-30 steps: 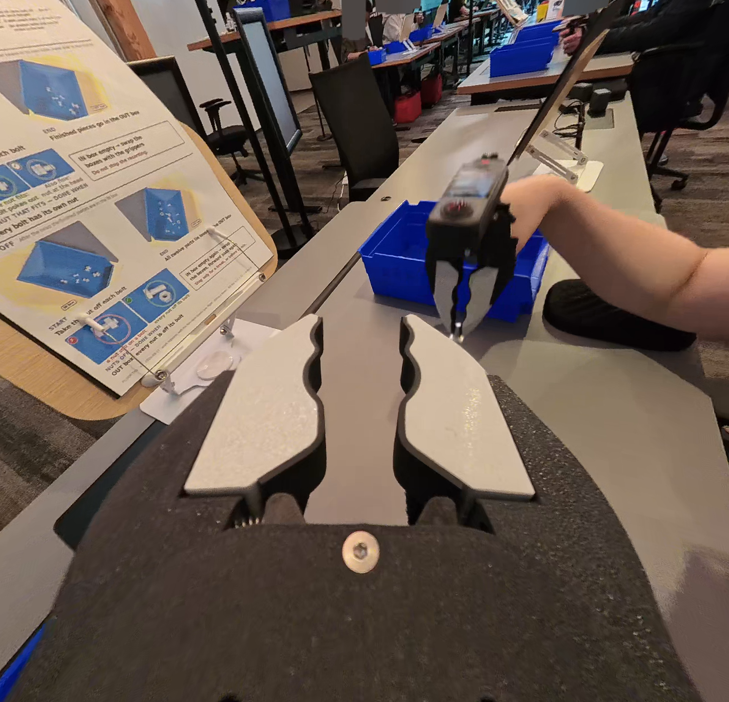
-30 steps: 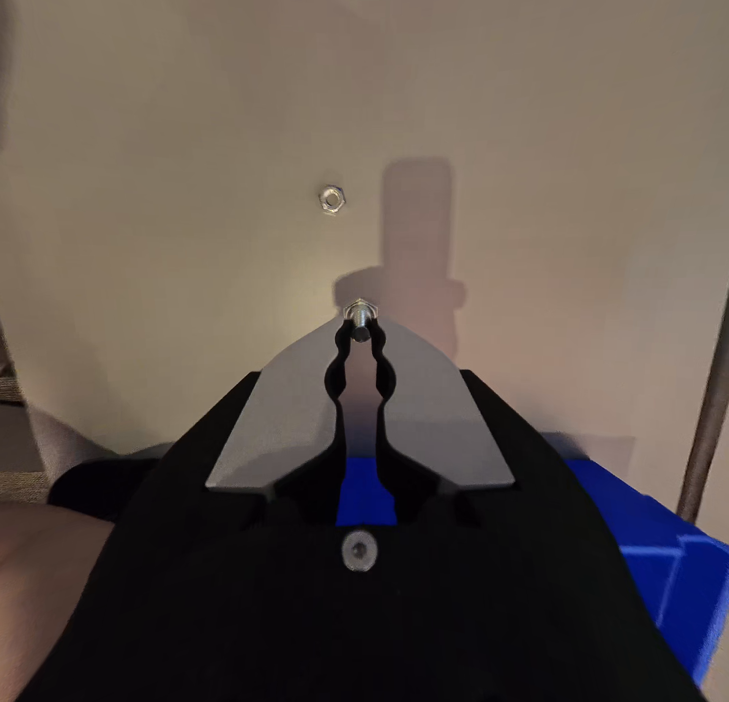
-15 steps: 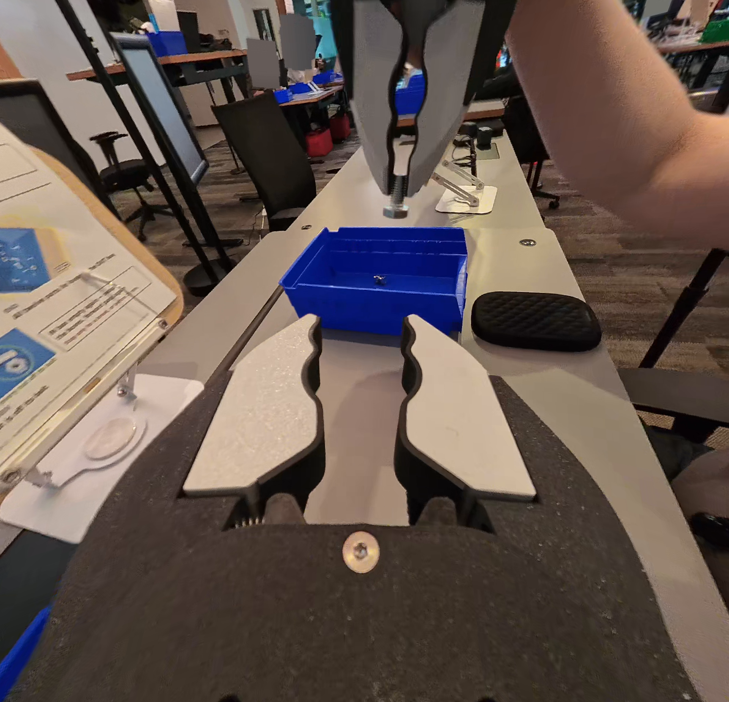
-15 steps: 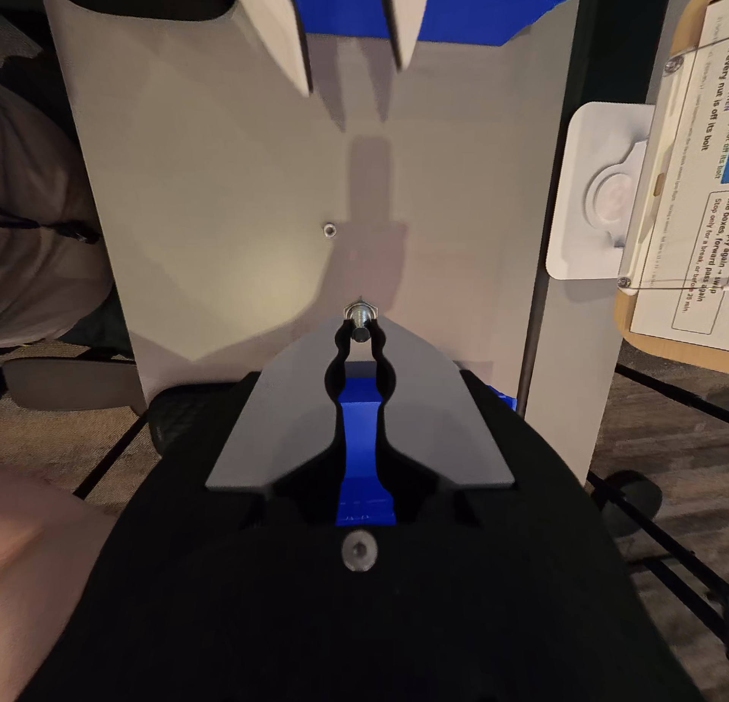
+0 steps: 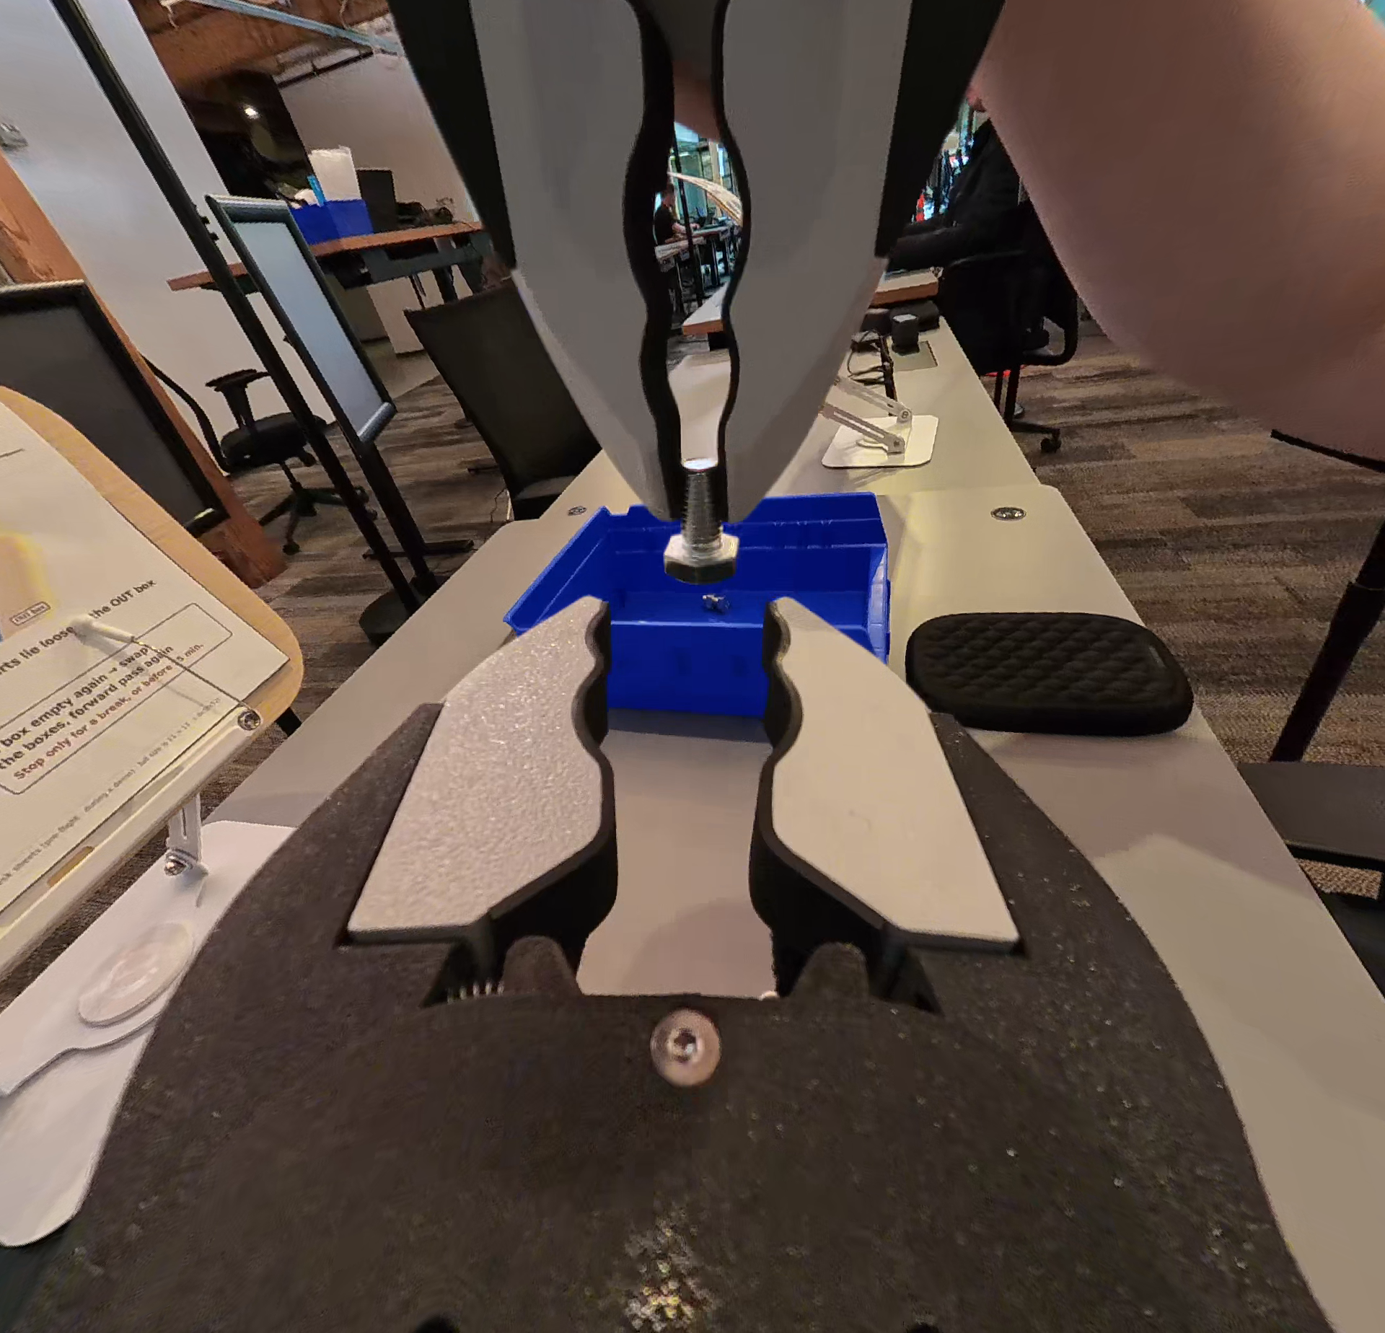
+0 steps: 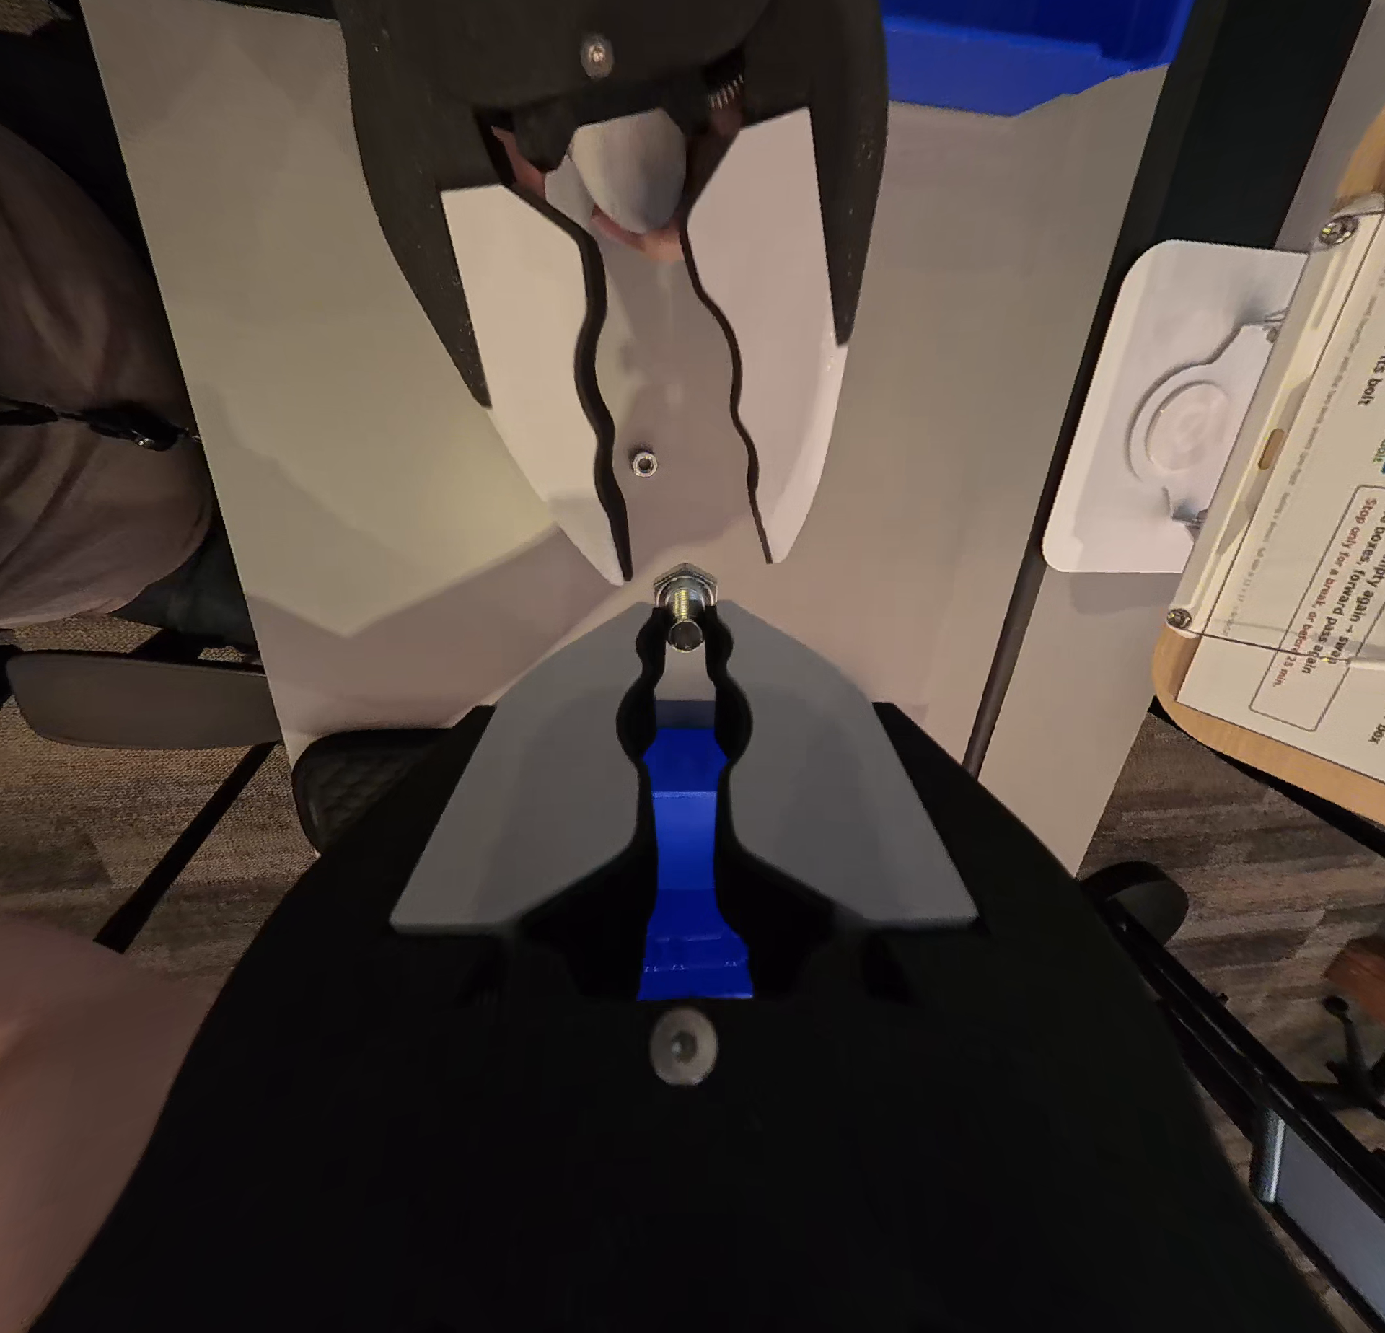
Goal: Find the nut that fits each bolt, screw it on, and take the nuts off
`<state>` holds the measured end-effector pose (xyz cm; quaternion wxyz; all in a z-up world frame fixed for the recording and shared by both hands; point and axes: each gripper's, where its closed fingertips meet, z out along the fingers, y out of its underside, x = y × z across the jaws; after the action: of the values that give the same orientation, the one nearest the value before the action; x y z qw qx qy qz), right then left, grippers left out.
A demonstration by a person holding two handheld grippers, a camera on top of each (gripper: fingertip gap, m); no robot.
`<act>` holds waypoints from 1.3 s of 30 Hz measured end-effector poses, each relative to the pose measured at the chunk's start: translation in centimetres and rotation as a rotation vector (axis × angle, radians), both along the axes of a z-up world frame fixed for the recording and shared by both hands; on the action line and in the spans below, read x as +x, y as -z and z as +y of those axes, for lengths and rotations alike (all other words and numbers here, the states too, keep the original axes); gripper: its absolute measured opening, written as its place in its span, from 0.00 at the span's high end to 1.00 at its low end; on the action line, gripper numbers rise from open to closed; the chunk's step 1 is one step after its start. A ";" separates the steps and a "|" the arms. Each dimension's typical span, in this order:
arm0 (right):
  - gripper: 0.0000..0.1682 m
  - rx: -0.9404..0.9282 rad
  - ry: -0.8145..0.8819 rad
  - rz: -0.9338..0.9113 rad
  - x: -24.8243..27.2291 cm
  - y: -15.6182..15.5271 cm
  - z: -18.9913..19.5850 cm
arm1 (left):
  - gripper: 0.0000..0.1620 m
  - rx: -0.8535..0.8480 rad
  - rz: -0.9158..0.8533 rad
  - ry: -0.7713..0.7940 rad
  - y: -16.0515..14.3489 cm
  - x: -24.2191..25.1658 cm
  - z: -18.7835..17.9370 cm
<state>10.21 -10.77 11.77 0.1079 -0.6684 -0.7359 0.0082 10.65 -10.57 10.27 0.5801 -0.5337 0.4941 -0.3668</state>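
While right tongs [image 5: 701, 525] pinch the bolt [image 5: 701, 529] by its shank, head down over the near desk [image 5: 1049, 810], left tongs [image 5: 682, 667] gape empty beneath. Nut [image 6: 643, 464] lies loose on desk. Next: likely grab nut, thread on.
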 end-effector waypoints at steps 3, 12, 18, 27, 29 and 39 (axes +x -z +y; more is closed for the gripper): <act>0.94 -0.002 -0.005 0.002 -0.4 0.2 0.0 | 0.77 0.001 -0.009 0.016 -0.1 -0.1 -0.1; 0.93 -0.011 -0.041 0.007 -1.2 1.0 -0.2 | 0.80 0.014 0.001 0.054 0.0 0.1 -0.7; 0.93 -0.007 -0.056 0.023 -1.3 1.1 -0.3 | 0.86 0.033 0.019 0.061 0.6 0.4 -0.6; 0.94 -0.017 -0.072 0.041 -1.2 1.4 -0.7 | 0.89 0.009 0.020 0.084 0.7 0.6 -0.8; 0.93 -0.018 -0.076 0.039 -1.1 1.5 -0.7 | 0.89 0.008 0.028 0.088 0.8 0.6 -0.9; 0.83 0.045 -0.054 0.277 -1.8 -1.5 0.1 | 0.89 -0.020 0.025 0.075 0.7 -0.1 -0.2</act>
<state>8.43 -10.70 13.28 0.2230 -0.6382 -0.7317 0.0868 10.58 -10.76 9.54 0.5543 -0.5250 0.5175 -0.3865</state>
